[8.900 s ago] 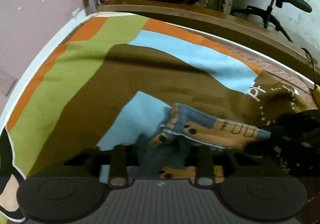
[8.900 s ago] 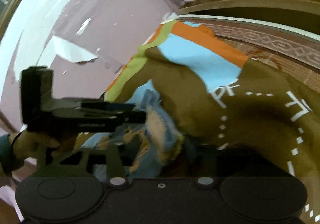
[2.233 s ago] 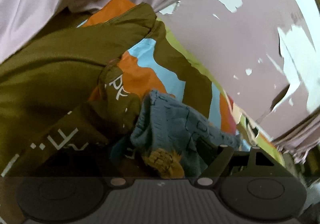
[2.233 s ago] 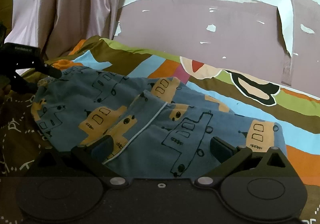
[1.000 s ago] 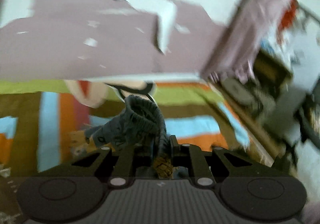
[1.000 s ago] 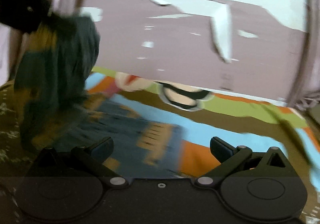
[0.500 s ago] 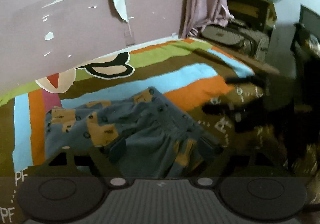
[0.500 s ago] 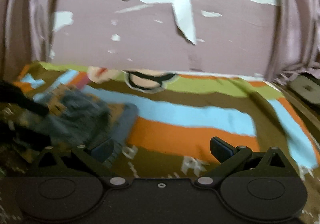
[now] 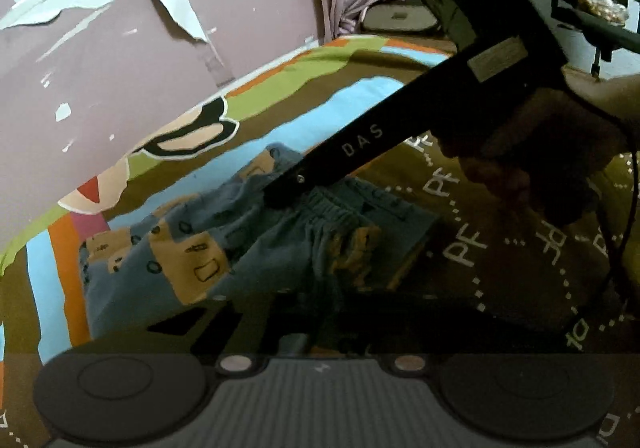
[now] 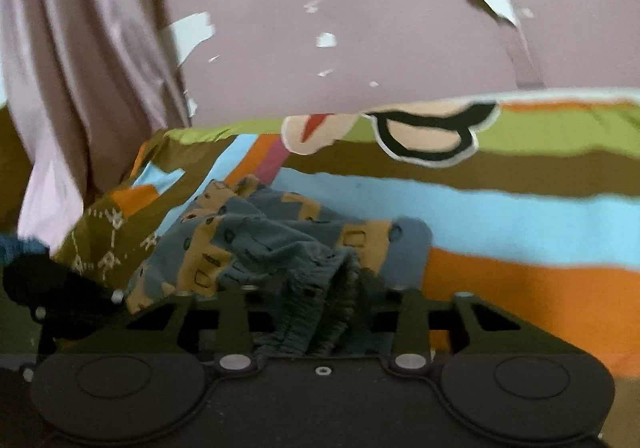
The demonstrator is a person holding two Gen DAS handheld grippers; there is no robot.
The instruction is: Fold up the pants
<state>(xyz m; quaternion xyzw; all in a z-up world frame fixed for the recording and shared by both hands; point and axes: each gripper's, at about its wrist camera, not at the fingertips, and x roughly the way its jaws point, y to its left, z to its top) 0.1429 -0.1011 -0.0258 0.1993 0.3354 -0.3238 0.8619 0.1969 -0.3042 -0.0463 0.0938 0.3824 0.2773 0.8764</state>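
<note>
Where the pants (image 10: 280,248) lie bunched on the striped blanket (image 10: 500,216), waistband toward me: blue cloth, tan prints. My right gripper (image 10: 322,322): jaws closing, gathered waistband between them, pads pressing it. My left gripper (image 9: 316,332): jaws shut, blurred, pants fabric at the tips; whether held, I cannot tell. Behind: peeling wall (image 10: 360,28), curtain (image 10: 72,68).
</note>
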